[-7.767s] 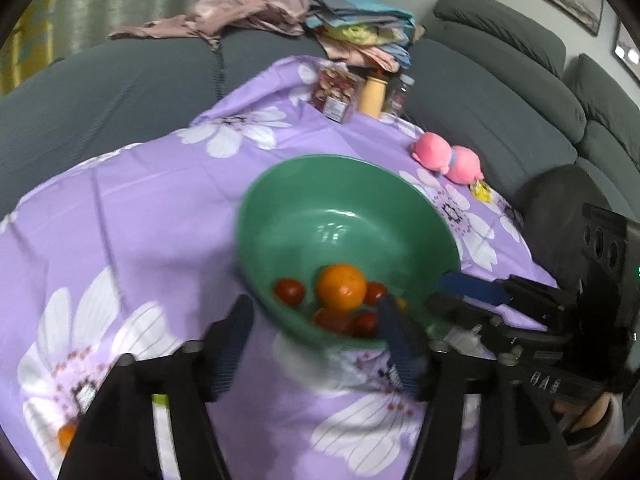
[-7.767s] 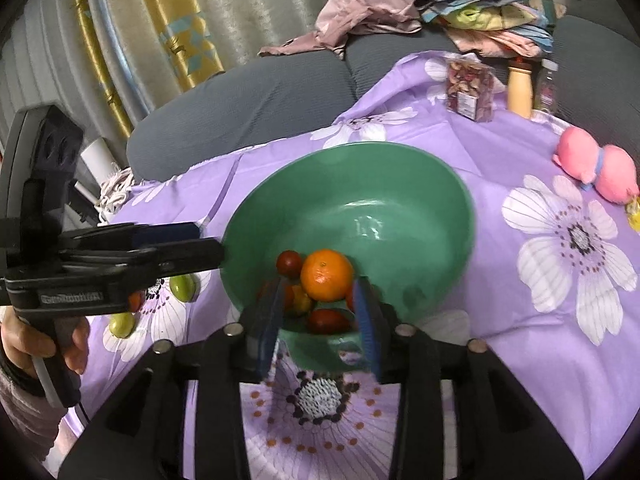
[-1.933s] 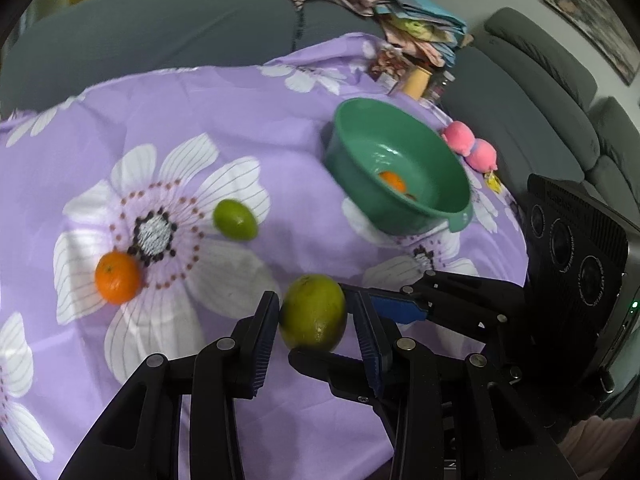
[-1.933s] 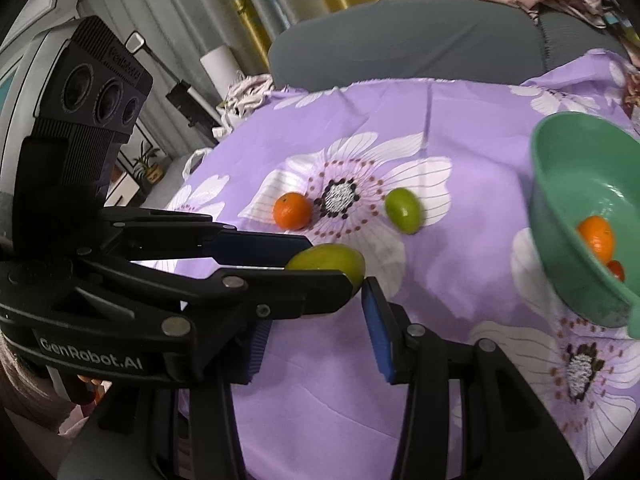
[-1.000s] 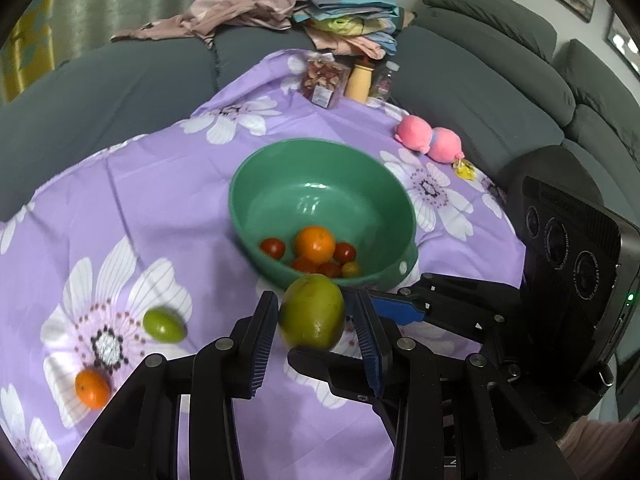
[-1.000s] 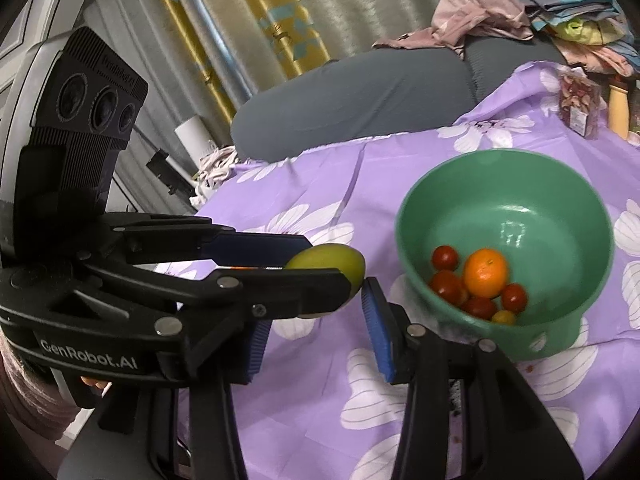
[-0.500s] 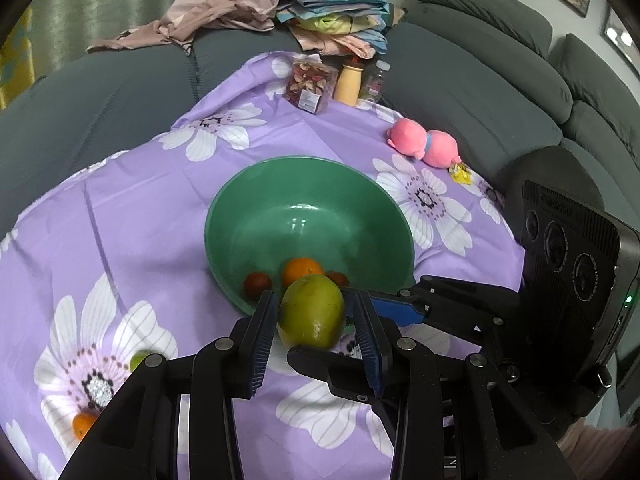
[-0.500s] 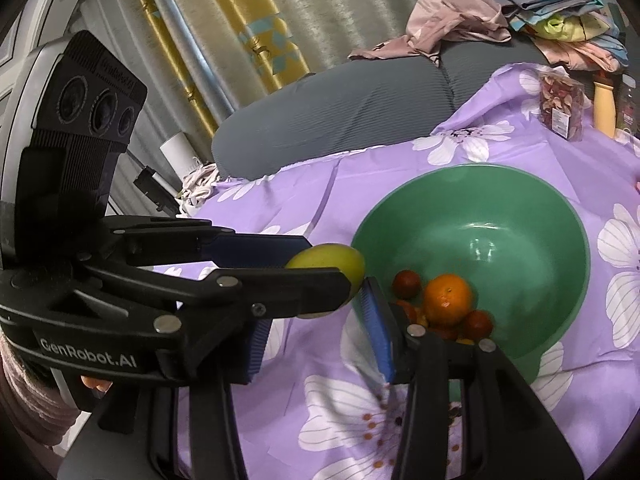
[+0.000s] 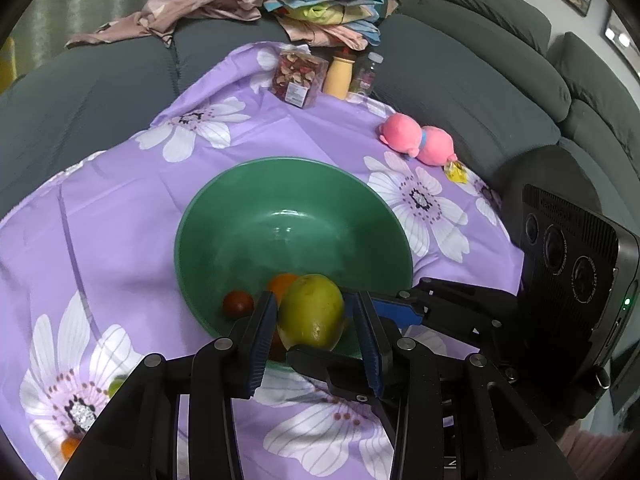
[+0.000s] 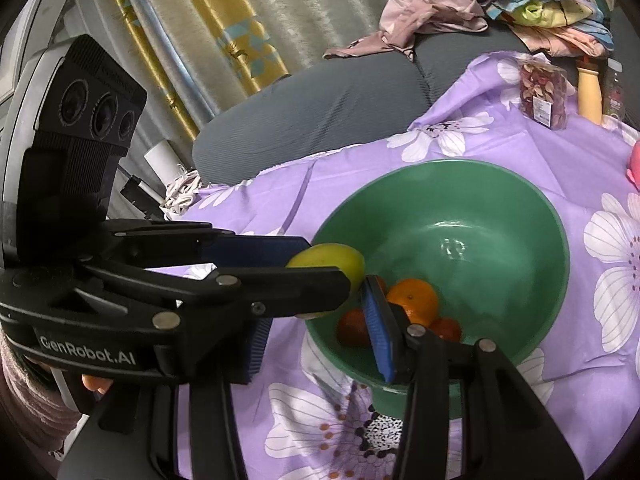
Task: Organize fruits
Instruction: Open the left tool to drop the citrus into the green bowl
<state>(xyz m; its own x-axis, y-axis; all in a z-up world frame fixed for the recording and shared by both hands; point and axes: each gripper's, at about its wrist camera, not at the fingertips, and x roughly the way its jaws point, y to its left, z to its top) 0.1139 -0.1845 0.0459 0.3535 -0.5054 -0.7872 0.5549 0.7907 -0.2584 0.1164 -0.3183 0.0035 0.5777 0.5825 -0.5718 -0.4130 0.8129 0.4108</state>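
Note:
My left gripper is shut on a yellow-green mango and holds it over the near rim of the green bowl. The bowl holds an orange and small red tomatoes. In the right wrist view the mango sits at the bowl's left rim, held by the left gripper's fingers. My right gripper is open with nothing between its pads, just below the mango, at the bowl's near side. An orange lies inside the bowl.
The purple flowered cloth covers the table. A pink plush toy, a snack box and bottles stand at the far end. A lime and an orange lie at near left. Grey sofa surrounds the table.
My left gripper has carried the mango from the open cloth to the bowl and now holds it over the near rim. My right gripper has moved along beside it.

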